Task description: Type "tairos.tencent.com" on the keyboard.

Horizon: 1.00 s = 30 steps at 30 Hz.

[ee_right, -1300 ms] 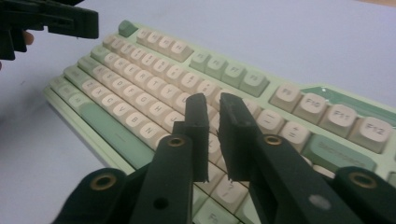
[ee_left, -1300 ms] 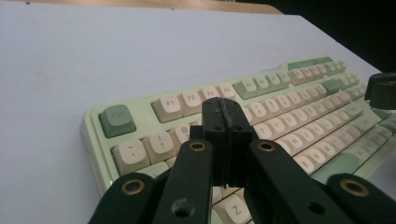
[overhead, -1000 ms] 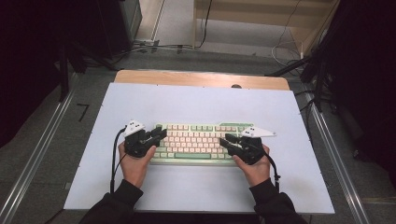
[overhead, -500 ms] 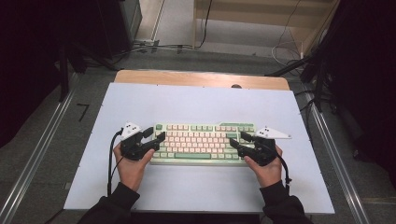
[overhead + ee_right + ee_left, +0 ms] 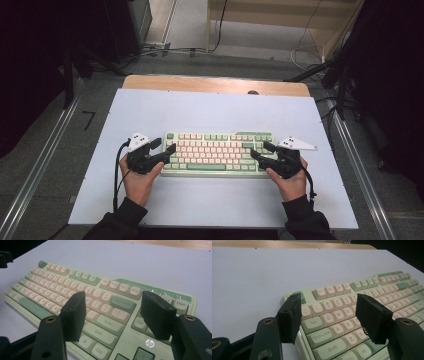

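A: A dark room with cables on the floor beyond; the pale counter [image 5: 210, 107] has a strip of wood along its far edge; what lies on it?

B: One keyboard [image 5: 217, 152], mint green with cream keys, lying square to the counter's near edge, a little nearer that edge than the far one and about midway between the side edges.

A: How would it handle, do you think?

B: Stiff, I'd judge, a rigid plastic case that won't bend; moderate weight for its length, so one end lifted alone would probably tip and drag; the case sides look smooth and could slip; the keycaps are the fragile part, apt to pop off if squeezed.

A: So where to take hold?

B: At the two short ends, on the case rim rather than the keys; both ends together, level.

A: And the claws?

B: The left claw [image 5: 161, 148] sits at the keyboard's left end, its jaws having just been opening; they stand wide, the corner by Tab and Caps Lock between them, pads not pressing; the right claw [image 5: 261, 151] at the right end has also just been opening, wide over Enter and Shift, nothing gripped.
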Tool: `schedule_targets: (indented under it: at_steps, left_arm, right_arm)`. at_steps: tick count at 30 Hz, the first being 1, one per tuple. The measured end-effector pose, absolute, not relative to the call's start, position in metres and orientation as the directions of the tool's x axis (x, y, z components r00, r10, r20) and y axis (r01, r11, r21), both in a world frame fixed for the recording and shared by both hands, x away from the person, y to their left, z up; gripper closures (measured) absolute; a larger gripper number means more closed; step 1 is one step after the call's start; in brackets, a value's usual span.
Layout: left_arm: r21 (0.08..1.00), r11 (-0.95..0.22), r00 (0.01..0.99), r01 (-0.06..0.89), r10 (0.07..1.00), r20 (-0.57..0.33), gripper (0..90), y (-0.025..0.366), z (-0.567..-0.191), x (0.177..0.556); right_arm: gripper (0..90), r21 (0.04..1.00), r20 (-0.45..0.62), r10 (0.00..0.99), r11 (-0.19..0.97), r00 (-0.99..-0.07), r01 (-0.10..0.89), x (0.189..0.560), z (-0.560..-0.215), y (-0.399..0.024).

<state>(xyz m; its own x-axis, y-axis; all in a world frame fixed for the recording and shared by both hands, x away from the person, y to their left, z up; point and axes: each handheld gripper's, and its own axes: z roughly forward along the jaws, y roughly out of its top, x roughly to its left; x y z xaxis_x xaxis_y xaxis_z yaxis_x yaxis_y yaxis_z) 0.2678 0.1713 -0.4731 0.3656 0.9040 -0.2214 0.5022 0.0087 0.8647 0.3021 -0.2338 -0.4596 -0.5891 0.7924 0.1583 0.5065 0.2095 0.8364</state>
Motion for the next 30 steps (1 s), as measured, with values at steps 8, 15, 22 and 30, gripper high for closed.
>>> schedule_targets:
  at_steps: [8, 15, 22, 30]
  left_arm:
    - [0.863, 0.012, 0.361, 0.505, 0.905, -0.223, 36.4, 0.173, -0.473, 0.266]
    - [0.865, 0.013, 0.358, 0.502, 0.907, -0.221, 34.9, 0.174, -0.473, 0.264]
    - [0.862, 0.010, 0.361, 0.507, 0.905, -0.223, 33.6, 0.174, -0.474, 0.262]
    - [0.865, 0.016, 0.355, 0.502, 0.908, -0.223, 32.9, 0.176, -0.473, 0.259]
  right_arm:
    - [35.3, 0.832, 0.157, 0.797, 0.212, -0.584, 0.513, 0.301, -0.460, -0.237]
    - [35.3, 0.832, 0.157, 0.801, 0.207, -0.578, 0.514, 0.301, -0.461, -0.240]
    - [35.2, 0.832, 0.158, 0.806, 0.202, -0.570, 0.516, 0.299, -0.460, -0.244]
    - [34.7, 0.833, 0.156, 0.815, 0.195, -0.558, 0.517, 0.298, -0.460, -0.251]
